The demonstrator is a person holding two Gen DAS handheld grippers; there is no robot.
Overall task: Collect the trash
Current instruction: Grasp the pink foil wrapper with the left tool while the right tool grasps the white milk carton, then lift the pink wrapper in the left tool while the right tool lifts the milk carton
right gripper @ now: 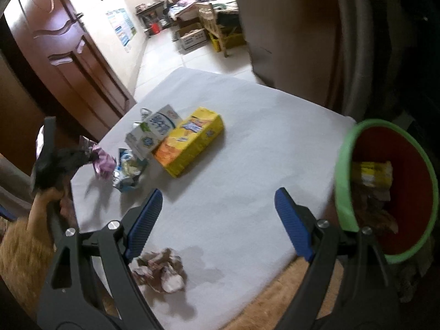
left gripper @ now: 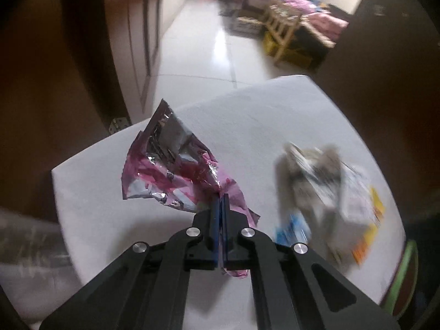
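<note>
My left gripper [left gripper: 220,202] is shut on a crumpled pink and silver foil wrapper [left gripper: 176,170] and holds it above the white table [left gripper: 247,115]. It also shows in the right wrist view [right gripper: 101,161], at the left edge of the table. My right gripper [right gripper: 217,209] is open and empty over the table's near side. A crumpled tissue [right gripper: 161,271] lies by its left finger. A yellow box [right gripper: 189,140], a white milk carton [right gripper: 154,133] and a blue-and-silver wrapper [right gripper: 128,172] lie together on the table. A red bin with a green rim [right gripper: 342,181] stands at the right with trash inside.
A brown wooden door [right gripper: 68,55] stands open at the left. Beyond the table a tiled floor [right gripper: 170,55] leads to a room with boxes, a wooden chair [left gripper: 283,24] and a bed. A dark cabinet [right gripper: 288,41] is at the back right.
</note>
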